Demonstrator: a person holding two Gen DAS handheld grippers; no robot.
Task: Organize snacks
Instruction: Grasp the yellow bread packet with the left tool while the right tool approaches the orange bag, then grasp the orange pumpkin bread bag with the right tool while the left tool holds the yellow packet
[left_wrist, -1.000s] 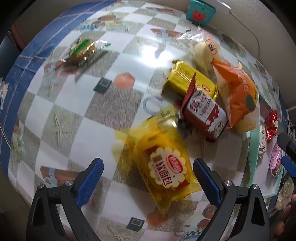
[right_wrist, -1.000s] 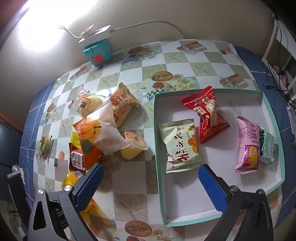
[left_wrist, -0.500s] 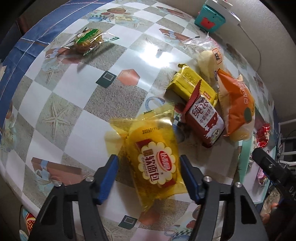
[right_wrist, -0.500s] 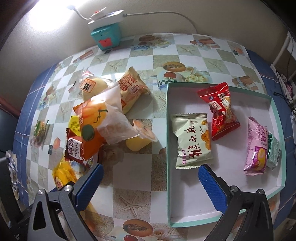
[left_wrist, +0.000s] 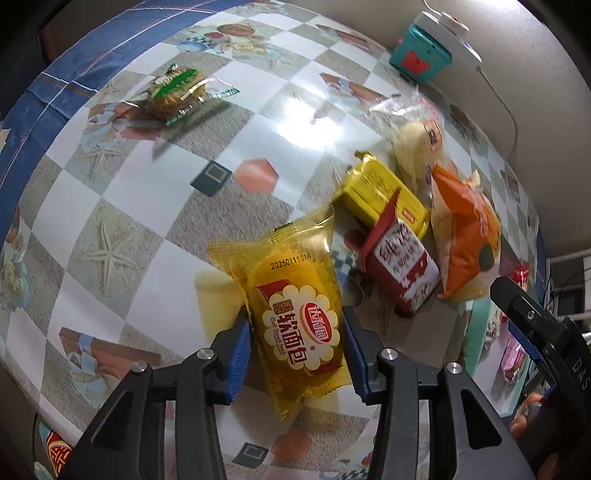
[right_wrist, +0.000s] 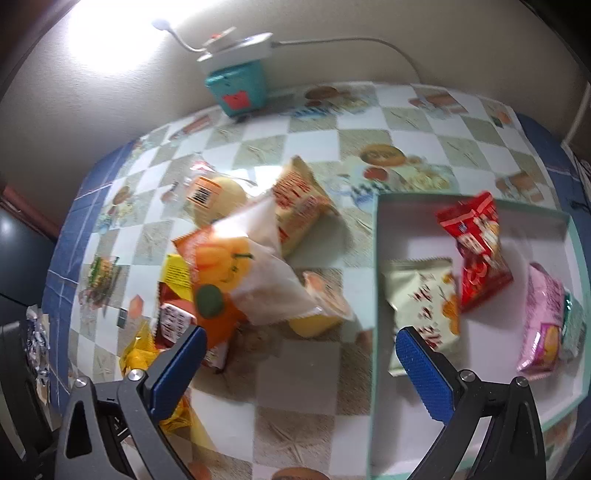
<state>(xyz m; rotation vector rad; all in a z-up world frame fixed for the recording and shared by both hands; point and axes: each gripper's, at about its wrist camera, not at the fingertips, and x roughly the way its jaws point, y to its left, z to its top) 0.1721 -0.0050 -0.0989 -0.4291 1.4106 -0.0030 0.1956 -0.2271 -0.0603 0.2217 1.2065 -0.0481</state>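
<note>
The left gripper (left_wrist: 295, 350) is clamped on the yellow bread packet (left_wrist: 295, 321) — slick film that could slip free in transit. The right gripper (right_wrist: 295, 369) hangs wide apart, holding nothing, beside the tray (right_wrist: 373, 295) — the two may collide there.

Yellow soft-bread packet (left_wrist: 299, 325) lifted off desk (left_wrist: 110, 206), sealed, lengthwise between tongs.
Loose pile seen beside it: yellow pack (left_wrist: 380, 195), red carton (left_wrist: 402, 273), orange bag (left_wrist: 465, 236); four packets laid in tray (right_wrist: 480, 417).

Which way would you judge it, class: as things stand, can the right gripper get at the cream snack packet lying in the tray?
Probably yes. The right gripper is open and holds nothing, and the cream snack packet lies flat, uncovered, just beyond its right finger in the open-topped tray. The red packet beside it overlaps only one edge.
</note>
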